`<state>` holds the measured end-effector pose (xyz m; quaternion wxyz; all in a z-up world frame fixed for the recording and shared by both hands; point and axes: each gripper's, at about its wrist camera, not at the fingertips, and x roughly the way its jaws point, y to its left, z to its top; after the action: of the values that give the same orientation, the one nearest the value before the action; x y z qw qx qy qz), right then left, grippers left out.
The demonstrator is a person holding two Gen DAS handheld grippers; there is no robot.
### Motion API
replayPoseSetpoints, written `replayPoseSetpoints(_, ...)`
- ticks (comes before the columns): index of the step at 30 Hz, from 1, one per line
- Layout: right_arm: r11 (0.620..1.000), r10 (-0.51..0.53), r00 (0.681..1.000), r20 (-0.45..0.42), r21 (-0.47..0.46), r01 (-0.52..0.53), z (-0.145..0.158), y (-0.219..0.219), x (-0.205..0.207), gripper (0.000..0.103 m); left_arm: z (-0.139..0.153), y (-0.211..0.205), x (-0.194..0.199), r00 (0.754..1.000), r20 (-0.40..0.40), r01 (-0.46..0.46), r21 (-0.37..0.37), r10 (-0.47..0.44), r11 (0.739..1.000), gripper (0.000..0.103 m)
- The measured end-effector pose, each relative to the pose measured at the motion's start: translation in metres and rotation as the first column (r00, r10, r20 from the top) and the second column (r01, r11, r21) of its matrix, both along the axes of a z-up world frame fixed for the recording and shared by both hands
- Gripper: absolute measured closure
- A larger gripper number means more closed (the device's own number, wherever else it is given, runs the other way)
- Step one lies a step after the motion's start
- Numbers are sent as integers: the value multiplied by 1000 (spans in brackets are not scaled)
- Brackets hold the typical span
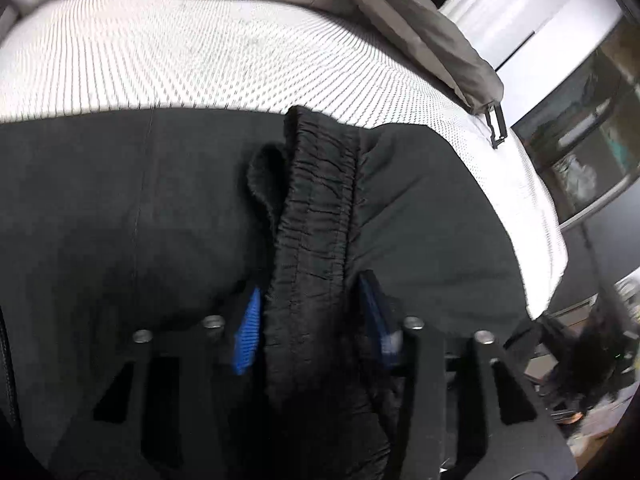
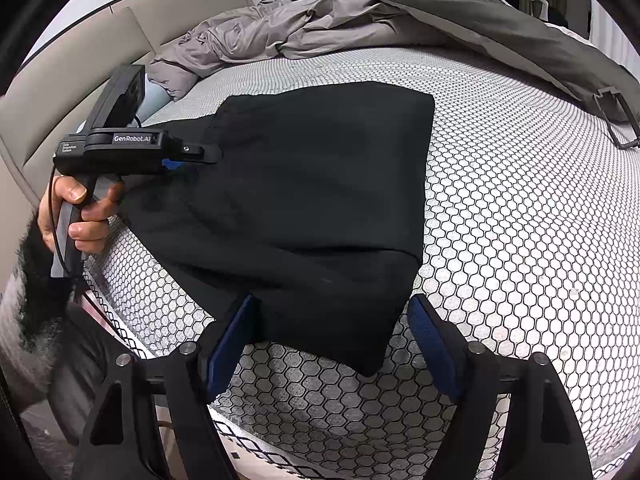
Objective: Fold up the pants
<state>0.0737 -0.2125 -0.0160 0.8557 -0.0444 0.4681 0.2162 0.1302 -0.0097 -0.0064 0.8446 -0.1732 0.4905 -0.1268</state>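
Black pants (image 2: 312, 200) lie folded on a honeycomb-patterned mattress (image 2: 520, 220). In the left wrist view my left gripper (image 1: 312, 312) is shut on the gathered elastic waistband (image 1: 316, 208) of the pants, which runs up between the blue pads. The left gripper also shows in the right wrist view (image 2: 208, 156), held by a hand at the pants' left edge. My right gripper (image 2: 332, 336) is open, its blue pads on either side of the near corner of the pants, not closed on it.
A crumpled grey duvet (image 2: 320, 24) lies at the far side of the bed, with a strap buckle (image 2: 616, 120) at the right. A beige headboard (image 2: 80, 52) is at the left. The mattress's front edge is near me.
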Motion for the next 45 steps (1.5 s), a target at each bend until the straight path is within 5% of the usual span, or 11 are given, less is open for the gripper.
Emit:
replayPoseSetpoints(4, 1000, 1, 1000, 5, -3, -1, -1, 0, 0, 23, 13, -17, -7, 997, 70, 5, 86, -11, 996, 84)
replayPoseSetpoints(8, 1000, 2, 1000, 7, -7, -2, -1, 1, 2, 23, 23, -26, -9, 994, 104, 11, 79, -19, 997, 90)
replayPoseSetpoints(15, 1000, -2, 1000, 26, 1, 2, 5, 5, 5, 23, 43, 26, -29, 990, 140, -18, 45, 11, 999, 92)
replayPoseSetpoints(17, 1000, 5, 999, 34, 8, -6, 8, 7, 4, 23, 42, 40, -24, 989, 137, -68, 90, 55, 994, 93)
replayPoseSetpoints(21, 999, 21, 999, 44, -25, -20, 8, 4, -2, 23, 28, 64, -21, 995, 70, -85, 116, 77, 990, 83)
replayPoseSetpoints(25, 999, 12, 997, 75, -34, -9, 13, -9, -15, 23, 56, 62, -37, 984, 145, -120, 144, 98, 982, 82)
replayPoseSetpoints(28, 1000, 10, 991, 135, -26, -6, 24, -12, -25, 28, 81, 43, -53, 975, 209, -101, 94, 80, 990, 56)
replayPoseSetpoints(30, 999, 29, 987, 159, -46, -22, 25, -7, -27, 30, 89, 3, -51, 974, 226, 8, 74, -25, 997, 48)
replayPoseSetpoints(34, 985, 99, 979, 176, -155, -72, 13, 15, -27, 45, 69, -92, -23, 968, 135, 201, 91, -212, 975, 44)
replayPoseSetpoints(39, 965, 130, 970, 207, -253, -75, -1, 31, -27, 93, 32, -146, 14, 973, -41, 232, 141, -229, 962, 44)
replayPoseSetpoints(45, 961, 205, 965, 163, -222, -166, 0, 20, -47, 99, 33, -129, 23, 992, -39, 124, 127, -120, 984, 48)
